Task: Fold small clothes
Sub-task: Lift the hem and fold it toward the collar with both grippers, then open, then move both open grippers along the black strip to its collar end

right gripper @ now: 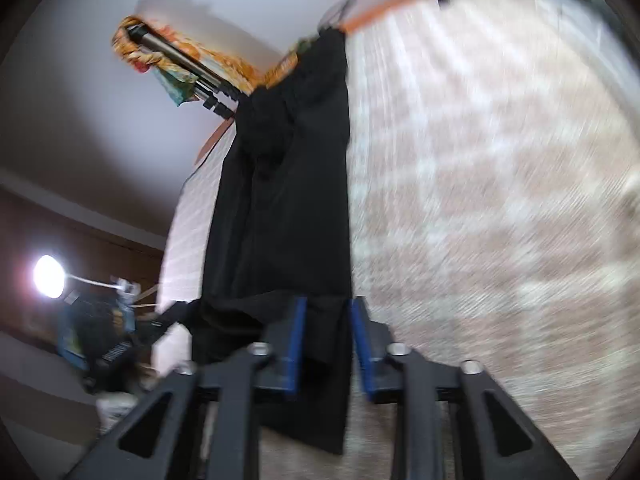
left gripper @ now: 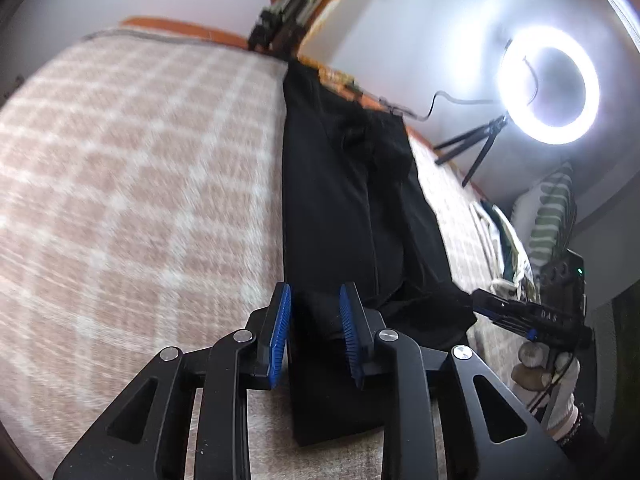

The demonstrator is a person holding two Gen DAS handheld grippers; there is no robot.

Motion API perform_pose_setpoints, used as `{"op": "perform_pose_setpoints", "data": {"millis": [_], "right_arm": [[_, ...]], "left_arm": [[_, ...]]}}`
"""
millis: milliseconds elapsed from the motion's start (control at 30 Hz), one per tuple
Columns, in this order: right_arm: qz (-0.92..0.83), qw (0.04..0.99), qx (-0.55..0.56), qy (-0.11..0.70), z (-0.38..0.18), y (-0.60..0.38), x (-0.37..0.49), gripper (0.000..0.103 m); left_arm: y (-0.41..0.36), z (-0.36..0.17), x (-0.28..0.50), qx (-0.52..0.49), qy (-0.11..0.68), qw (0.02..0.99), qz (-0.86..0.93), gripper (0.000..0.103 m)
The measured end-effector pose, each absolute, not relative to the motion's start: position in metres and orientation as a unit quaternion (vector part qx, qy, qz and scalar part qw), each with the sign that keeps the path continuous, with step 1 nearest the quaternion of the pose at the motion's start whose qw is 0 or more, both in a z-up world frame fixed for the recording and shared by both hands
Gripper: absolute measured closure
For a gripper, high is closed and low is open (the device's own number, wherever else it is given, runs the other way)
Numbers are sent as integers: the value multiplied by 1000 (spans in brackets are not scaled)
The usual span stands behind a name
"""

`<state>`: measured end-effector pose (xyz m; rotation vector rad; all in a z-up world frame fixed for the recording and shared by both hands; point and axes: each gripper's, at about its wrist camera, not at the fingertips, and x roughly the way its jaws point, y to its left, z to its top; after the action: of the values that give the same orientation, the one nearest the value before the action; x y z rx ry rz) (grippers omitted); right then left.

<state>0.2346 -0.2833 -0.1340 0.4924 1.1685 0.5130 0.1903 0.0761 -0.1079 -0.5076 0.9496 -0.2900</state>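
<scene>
In the left wrist view a black garment (left gripper: 344, 200) lies folded into a long strip on a checked blanket (left gripper: 132, 168), running from the near edge away toward the wall. The left gripper (left gripper: 314, 330) sits over the strip's near end with its blue pads (left gripper: 279, 330) parted; cloth lies between them, but a gap shows on either side, so the grip is released. At the right, the right gripper (left gripper: 532, 318) reaches in to the garment's near right corner, carried by a gloved hand (left gripper: 564, 380). A lit ring light (left gripper: 548, 86) on a small tripod stands beyond the bed, with a striped pillow (left gripper: 548, 216) below it. In the right wrist view, which is blurred, the same garment (right gripper: 288, 200) stretches away over the blanket (right gripper: 480, 184). The right gripper (right gripper: 326, 346) straddles the near end, its pads (right gripper: 297, 344) apart and the cloth hanging loose between them, not pinched. A bright lamp (right gripper: 49, 276) glows at the far left
</scene>
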Motion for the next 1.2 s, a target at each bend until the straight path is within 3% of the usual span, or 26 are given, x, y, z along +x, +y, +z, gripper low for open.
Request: {"op": "perform_pose_setpoints", "data": {"millis": [233,400,633,1200], "right_arm": [[339,787,134,498,-101,-263,207,76],[391,757,62,519,-115,-228,189,84],[387,752,24,532,-131,-201,195,85],[274,804,90,520,-134,-230,246,83]], "left_arm": [[62,-89,163,-204,433,856,-197,79],[36,-109,152,-196,477,820,-248,79],[21,-127,161,-177,510,809,-233,79],[41,-116,209,-177,464,854,-157,79]]}}
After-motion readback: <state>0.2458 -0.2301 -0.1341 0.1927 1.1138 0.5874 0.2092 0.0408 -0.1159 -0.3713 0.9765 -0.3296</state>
